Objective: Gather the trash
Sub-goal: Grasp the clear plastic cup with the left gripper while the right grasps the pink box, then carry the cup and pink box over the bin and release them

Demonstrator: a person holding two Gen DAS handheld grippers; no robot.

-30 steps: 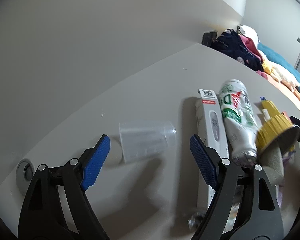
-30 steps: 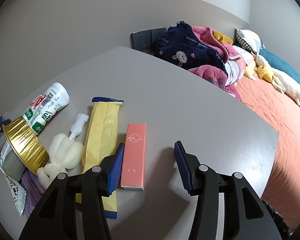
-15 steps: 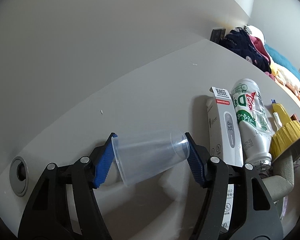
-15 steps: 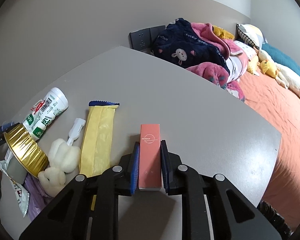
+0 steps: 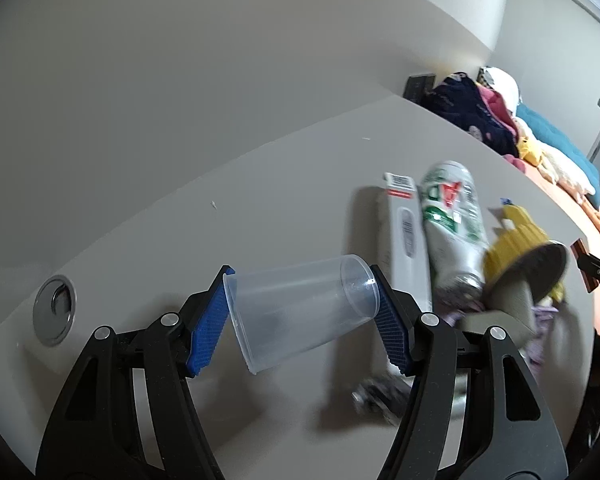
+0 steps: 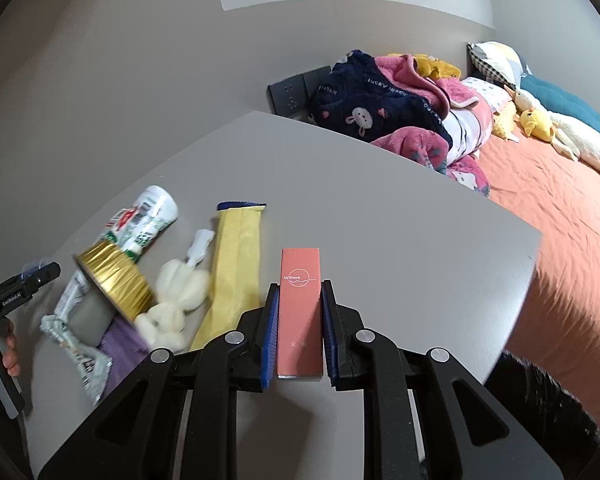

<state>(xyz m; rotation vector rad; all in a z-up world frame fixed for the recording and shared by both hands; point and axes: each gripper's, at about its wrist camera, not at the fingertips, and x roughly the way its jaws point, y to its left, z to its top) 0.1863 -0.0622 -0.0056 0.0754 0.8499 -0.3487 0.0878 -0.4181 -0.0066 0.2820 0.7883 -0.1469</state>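
My left gripper (image 5: 300, 316) is shut on a clear plastic cup (image 5: 300, 312), held sideways and lifted off the grey table (image 5: 260, 200). My right gripper (image 6: 299, 328) is shut on a slim pink box (image 6: 301, 300), raised above the table (image 6: 400, 220). A trash pile lies between them: a white and green bottle (image 5: 454, 216) (image 6: 140, 220), a white thermometer box (image 5: 406, 236), a gold foil cup (image 6: 112, 280) (image 5: 524, 260), white cotton (image 6: 176, 300), a yellow wrapper (image 6: 232, 264) and a crumpled wrapper (image 6: 80, 356).
A metal cable grommet (image 5: 54, 310) sits in the table at the left. Wall sockets (image 6: 296, 88) and a heap of clothes (image 6: 400, 108) lie behind the table. A bed with an orange sheet (image 6: 560, 220) and soft toys runs along the right edge.
Both grippers closed from open: the left on the clear cup, the right on the pink box. Both have since lifted their objects off the table.
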